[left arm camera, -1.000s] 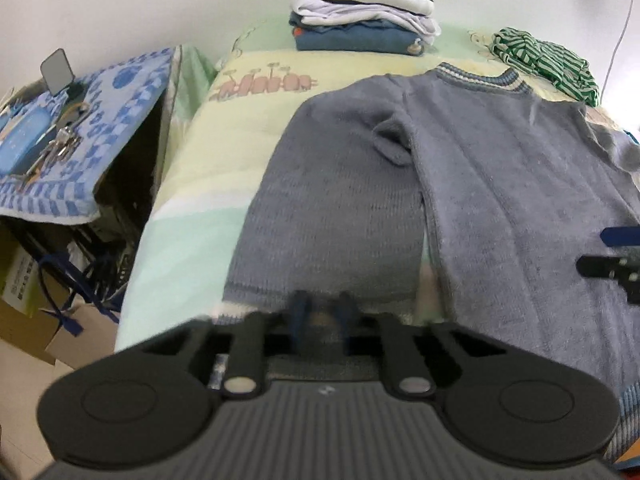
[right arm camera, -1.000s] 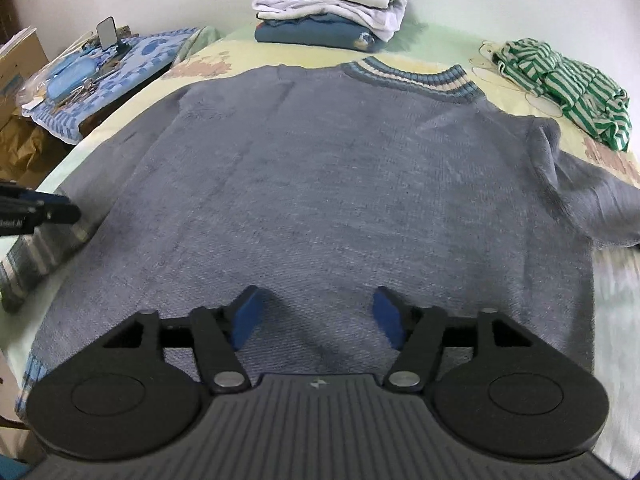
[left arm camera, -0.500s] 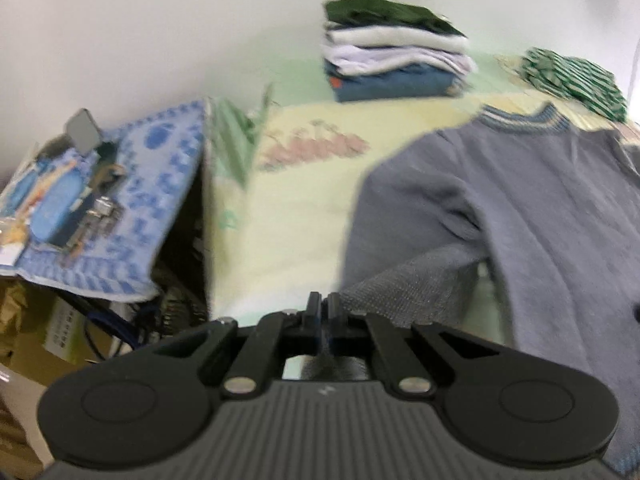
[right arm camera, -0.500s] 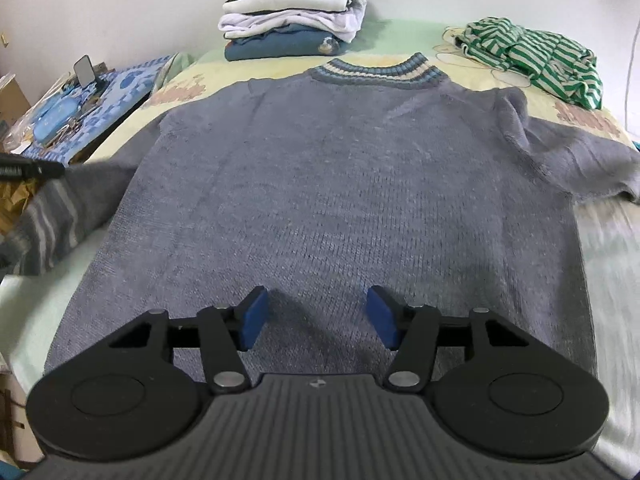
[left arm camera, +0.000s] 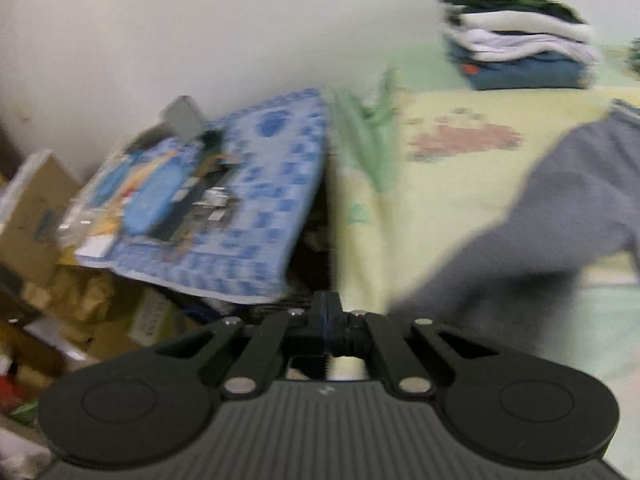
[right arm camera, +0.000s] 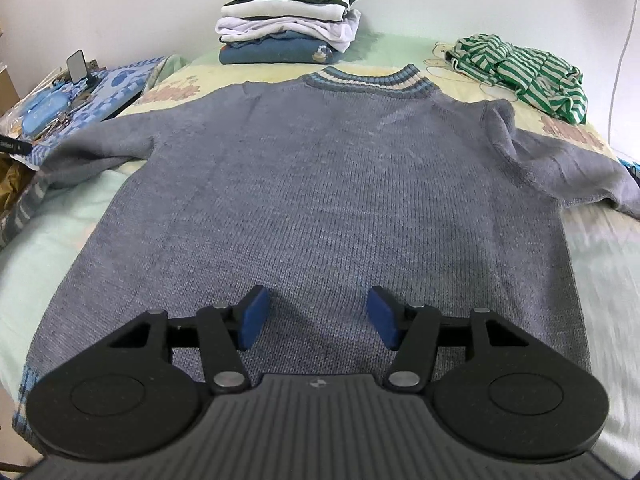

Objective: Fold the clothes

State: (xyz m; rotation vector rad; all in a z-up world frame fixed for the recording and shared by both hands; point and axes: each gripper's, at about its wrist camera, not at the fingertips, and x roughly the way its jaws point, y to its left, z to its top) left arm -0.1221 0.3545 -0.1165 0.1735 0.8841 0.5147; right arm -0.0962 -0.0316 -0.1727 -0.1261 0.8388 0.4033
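A grey-blue knitted sweater (right arm camera: 328,184) with a striped collar lies flat on the bed, front hem nearest me. My right gripper (right arm camera: 316,312) hovers open just above the hem, with nothing between its blue pads. The sweater's left sleeve (right arm camera: 92,152) stretches out to the left, its striped cuff (right arm camera: 24,204) hanging over the bed edge. My left gripper (left arm camera: 328,312) is shut, and the sleeve (left arm camera: 540,220) runs toward its tips; the view is blurred, so the exact hold is hidden. Only its tip (right arm camera: 16,146) shows in the right wrist view.
A stack of folded clothes (right arm camera: 288,20) stands at the head of the bed, a crumpled green-striped garment (right arm camera: 520,68) to its right. Left of the bed is a blue-patterned cloth (left arm camera: 240,200) holding small items, with cardboard boxes (left arm camera: 36,200) below. A cable (right arm camera: 624,40) hangs by the right wall.
The left gripper closed at the sleeve's cuff and swung left, drawing the sleeve off the sweater's body out to the side. The right gripper's jaws narrowed a little and stayed over the hem.
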